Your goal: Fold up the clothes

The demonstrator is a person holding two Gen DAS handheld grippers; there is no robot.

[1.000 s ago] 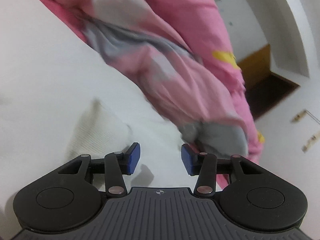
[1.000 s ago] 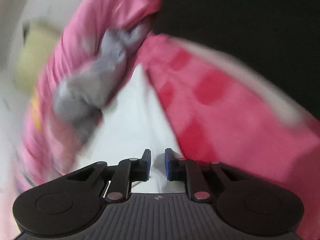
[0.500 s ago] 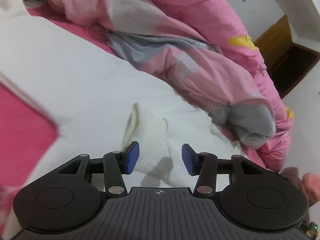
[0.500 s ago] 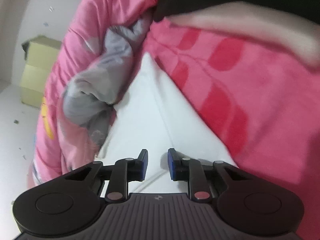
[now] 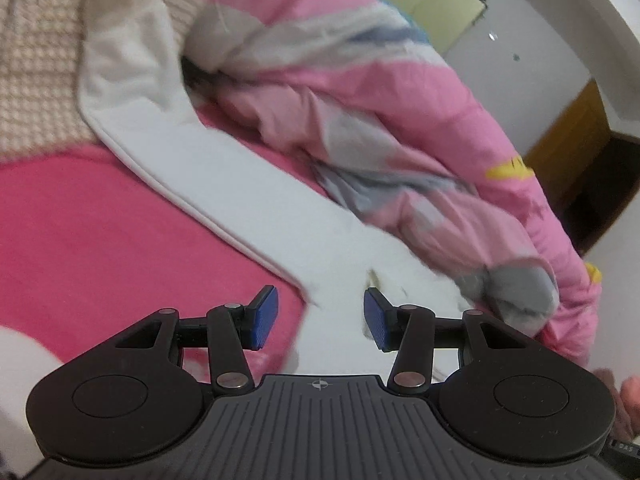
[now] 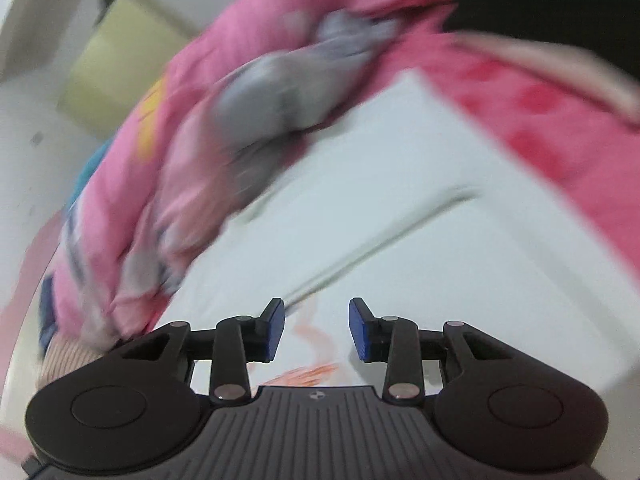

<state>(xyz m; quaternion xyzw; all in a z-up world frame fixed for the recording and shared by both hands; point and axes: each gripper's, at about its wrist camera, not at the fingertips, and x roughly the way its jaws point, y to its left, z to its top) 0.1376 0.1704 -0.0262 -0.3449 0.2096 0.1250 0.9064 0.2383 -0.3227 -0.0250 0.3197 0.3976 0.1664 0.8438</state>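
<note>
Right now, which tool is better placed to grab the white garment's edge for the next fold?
Left, probably. The left tool sits open right over the white cotton garment's seamed edge. The right tool, jaws just opened and empty, hovers over the garment's flat middle, away from any edge.

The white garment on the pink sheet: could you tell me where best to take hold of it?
Probably the doubled edge of the white garment bordering the bare pink sheet. Come from that open side: it lies flat and clear, while the far side runs against the bunched quilt. Left gripper is open above it.
</note>
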